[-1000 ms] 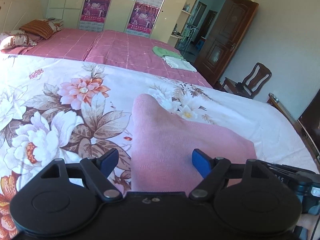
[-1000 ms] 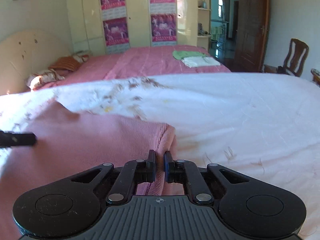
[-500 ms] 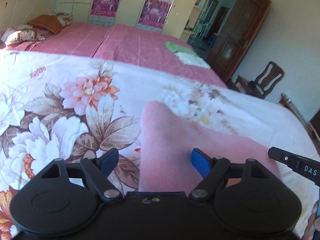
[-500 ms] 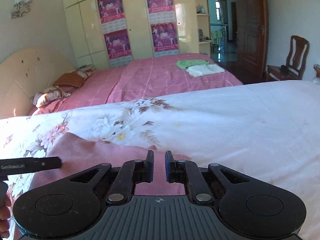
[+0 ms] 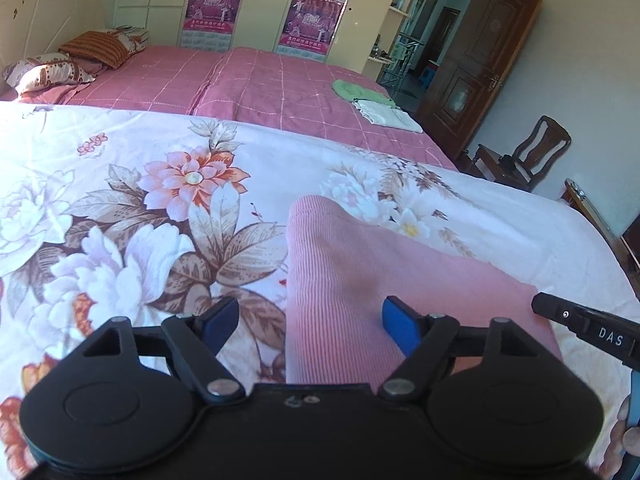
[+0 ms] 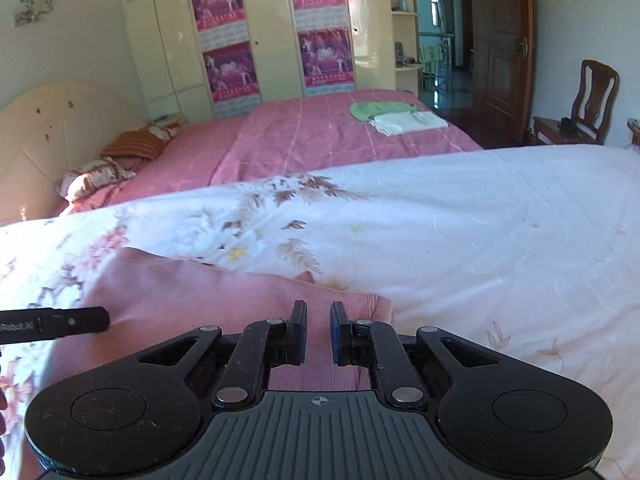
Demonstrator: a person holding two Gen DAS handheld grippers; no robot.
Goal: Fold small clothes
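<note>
- A pink ribbed garment (image 5: 360,280) lies flat on the floral quilt (image 5: 120,208) that covers the near bed, towards the quilt's near edge and roughly midway across it.
- In the left wrist view the garment's rounded far end points away towards the pink bed behind; its left edge runs straight down under the tool.
- The left gripper (image 5: 308,320) hangs over the garment with its blue-padded fingers (image 5: 400,326) spread wide and easing slightly inward; the left finger stands over the bare quilt, the right one over the pink cloth, and neither presses on anything.
- The right gripper (image 6: 318,330) has its fingers (image 6: 300,332) drawn nearly together with a narrow gap; only the garment lying on the quilt shows through that gap, nothing pinched.
- In the right wrist view the garment's right corner (image 6: 380,304) is slightly rumpled, just ahead of the fingertips.
- Each tool's black tip shows at the side edge of the other's view, over the garment.
- On the far pink bed (image 6: 320,140) lie a green cloth (image 6: 376,110) and a white folded cloth (image 6: 408,122), touching each other near its right edge.
</note>
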